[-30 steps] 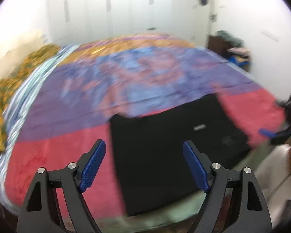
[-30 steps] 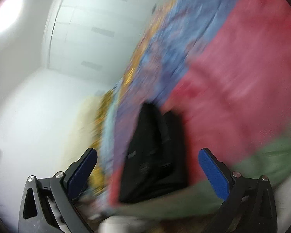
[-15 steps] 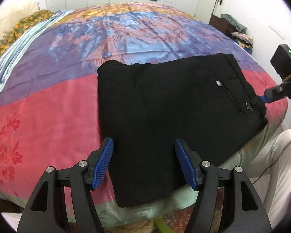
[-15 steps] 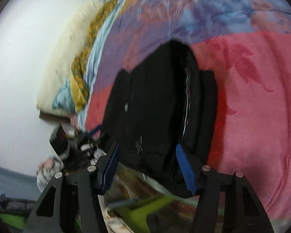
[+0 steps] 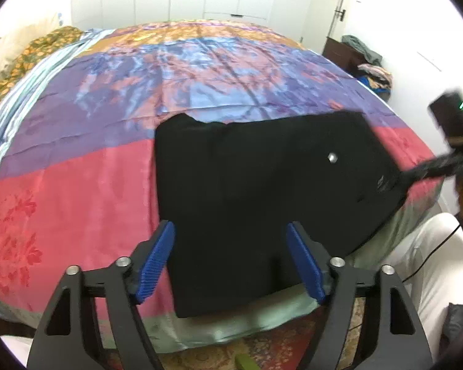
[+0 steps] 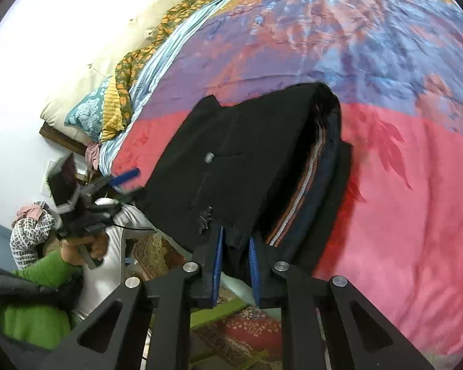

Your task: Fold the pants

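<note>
Pants (image 5: 262,191) lay folded on the bed (image 5: 77,185), a black block at its near edge, one corner overhanging the near side. Right gripper (image 6: 235,259) was nearly closed, pinching the pants' waistband corner, fabric between the pads; that end was lifted a bit, showing striped inner layers along the fold. Left gripper (image 5: 231,262) hovered wide, holding nothing, straddling the pants' near short edge from just above; contact couldn't be confirmed. Long axis ran from the left gripper's end across to the right gripper's end, so each one sat at an opposite end, the right already attached. Pants looked thick, several layers, matte black, one silver button (image 5: 332,157) toward the waistband end, top face flat with few wrinkles. My guess: the next fold hinges on bringing one end over the other along that axis.
</note>
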Motion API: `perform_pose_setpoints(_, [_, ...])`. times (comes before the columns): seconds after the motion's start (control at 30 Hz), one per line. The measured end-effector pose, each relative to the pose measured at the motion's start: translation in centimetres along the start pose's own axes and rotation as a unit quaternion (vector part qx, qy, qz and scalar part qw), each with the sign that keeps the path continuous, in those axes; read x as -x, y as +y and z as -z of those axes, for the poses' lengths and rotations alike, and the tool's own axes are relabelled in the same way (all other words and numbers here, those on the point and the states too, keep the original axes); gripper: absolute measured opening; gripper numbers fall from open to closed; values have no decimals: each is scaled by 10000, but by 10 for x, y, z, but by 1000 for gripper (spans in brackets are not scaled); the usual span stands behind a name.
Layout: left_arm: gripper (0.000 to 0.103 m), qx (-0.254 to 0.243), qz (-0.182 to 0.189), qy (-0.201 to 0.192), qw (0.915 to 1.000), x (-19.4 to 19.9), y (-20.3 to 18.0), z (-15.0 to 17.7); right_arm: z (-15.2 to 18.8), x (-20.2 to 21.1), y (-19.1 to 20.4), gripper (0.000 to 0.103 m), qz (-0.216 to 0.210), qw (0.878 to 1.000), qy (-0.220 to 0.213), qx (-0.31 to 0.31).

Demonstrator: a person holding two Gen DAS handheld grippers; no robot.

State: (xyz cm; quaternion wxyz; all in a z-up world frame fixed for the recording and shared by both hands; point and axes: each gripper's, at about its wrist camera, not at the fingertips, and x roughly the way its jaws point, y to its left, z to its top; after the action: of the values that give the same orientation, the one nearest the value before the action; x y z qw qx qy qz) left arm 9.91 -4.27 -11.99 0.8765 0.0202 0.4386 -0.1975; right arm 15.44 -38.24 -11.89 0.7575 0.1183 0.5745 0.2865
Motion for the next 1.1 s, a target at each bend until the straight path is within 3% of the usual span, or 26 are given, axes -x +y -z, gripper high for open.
perform_pose_setpoints(0.07, [78, -193, -50, 256, 9995, -17, -8, 5, 15, -18, -19, 15, 152, 9993, 202, -284])
perform_pose_setpoints(0.13, [77, -347, -214, 334, 9986, -23, -13, 9, 18, -18, -25, 16, 51, 9989, 66, -451])
perform_pose_setpoints(0.17, [77, -392, -244, 307, 9985, -23, -14, 11, 16, -12, -24, 26, 76, 9989, -20, -462])
perform_pose_setpoints(0.2, [77, -370, -209, 280, 9987, -20, -15, 11, 13, -5, -21, 37, 164, 9989, -74, -426])
perform_pose_setpoints(0.33, [77, -325, -173, 264, 9990, -20, -14, 12, -15, 33, 8, 37, 948, 9934, -597, 262])
perform_pose_setpoints(0.47, [77, -335, -224, 280, 9988, -20, -18, 12, -59, 40, 29, 37, 652, 9905, -1150, 387])
perform_pose_setpoints(0.57, [78, -279, -249, 328, 9988, -17, -18, 11, -74, 4, 28, 38, 541, 9912, -1193, 171])
perform_pose_setpoints(0.67, [78, -270, -288, 342, 9986, -14, -19, 11, -68, -42, 2, 36, 809, 9931, -799, -282])
perform_pose_setpoints(0.7, [78, -280, -307, 337, 9986, -13, -20, 10, -64, -51, -5, 31, 830, 9928, -731, -456])
perform_pose_setpoints(0.77, [78, -271, -342, 373, 9984, -12, -21, 10, -53, -45, -5, 29, 903, 9906, -896, -510])
perform_pose_setpoints(0.93, [78, -231, -390, 459, 9979, -17, -21, 9, -35, -13, 35, 30, 1449, 9831, -1110, 125])
perform_pose_setpoints(1.1, [78, -219, -435, 491, 9976, -17, -23, 9, 2, 4, 79, 30, 1588, 9765, -1316, 624])
